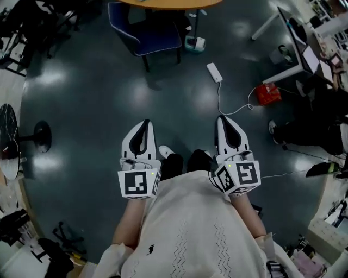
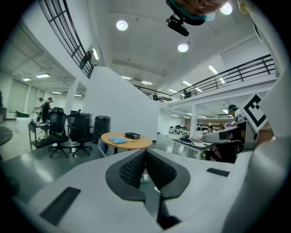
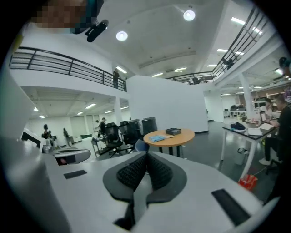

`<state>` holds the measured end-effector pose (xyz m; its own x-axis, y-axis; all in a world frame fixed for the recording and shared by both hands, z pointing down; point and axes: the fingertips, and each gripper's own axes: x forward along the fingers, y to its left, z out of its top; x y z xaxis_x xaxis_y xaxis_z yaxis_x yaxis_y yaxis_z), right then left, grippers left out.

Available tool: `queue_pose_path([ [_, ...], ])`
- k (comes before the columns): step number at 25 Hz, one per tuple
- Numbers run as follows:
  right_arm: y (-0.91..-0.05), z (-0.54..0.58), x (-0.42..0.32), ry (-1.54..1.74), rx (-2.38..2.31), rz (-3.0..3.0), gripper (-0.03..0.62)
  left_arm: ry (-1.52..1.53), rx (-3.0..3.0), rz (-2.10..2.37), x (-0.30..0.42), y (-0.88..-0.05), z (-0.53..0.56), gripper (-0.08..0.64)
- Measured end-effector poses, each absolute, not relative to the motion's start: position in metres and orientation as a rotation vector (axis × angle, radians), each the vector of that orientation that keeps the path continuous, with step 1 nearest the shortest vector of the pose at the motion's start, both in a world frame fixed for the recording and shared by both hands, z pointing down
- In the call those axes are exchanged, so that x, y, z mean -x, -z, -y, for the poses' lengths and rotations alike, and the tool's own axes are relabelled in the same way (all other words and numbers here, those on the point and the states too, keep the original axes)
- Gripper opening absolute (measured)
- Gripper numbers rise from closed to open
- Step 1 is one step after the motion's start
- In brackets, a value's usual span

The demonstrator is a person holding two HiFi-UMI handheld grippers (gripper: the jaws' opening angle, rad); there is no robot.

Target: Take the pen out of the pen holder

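Observation:
No pen and no pen holder shows in any view. In the head view I look steeply down at both grippers held close to the person's white top, over a dark floor. My left gripper (image 1: 145,123) points forward with its jaws together and nothing between them. My right gripper (image 1: 222,118) is beside it, also shut and empty. In the left gripper view the left gripper (image 2: 145,152) has its black ribbed pads meeting at the tips. The right gripper (image 3: 147,156) looks the same in the right gripper view. Both point towards a round wooden table (image 3: 169,137).
A blue chair (image 1: 147,30) stands by the round table (image 1: 168,3) ahead. A white power strip (image 1: 214,72) with its cable and a red object (image 1: 268,93) lie on the floor at the right, near a white desk (image 1: 293,49). Black office chairs (image 2: 68,132) stand at the left.

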<state>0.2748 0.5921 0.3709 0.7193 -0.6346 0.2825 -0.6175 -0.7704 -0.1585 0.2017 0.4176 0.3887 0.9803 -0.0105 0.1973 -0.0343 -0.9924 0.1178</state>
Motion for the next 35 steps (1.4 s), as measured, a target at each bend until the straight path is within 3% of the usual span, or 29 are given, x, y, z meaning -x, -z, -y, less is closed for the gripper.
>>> queue_pose_path([
  [9, -0.375, -0.371, -0.242, 0.616, 2.601, -1.738, 0.018, -0.209, -2.846, 0.76, -0.096, -0.378, -0.243, 0.012],
  [18, -0.385, -0.228, -0.154, 0.678, 2.14, -2.296, 0.018, -0.185, -2.579, 1.338, 0.017, -0.391, -0.17, 0.012],
  [35, -0.383, 0.029, -0.175, 0.622, 1.682, -2.686, 0.018, -0.239, -2.391, 1.823, 0.004, -0.351, 0.011, 0.012],
])
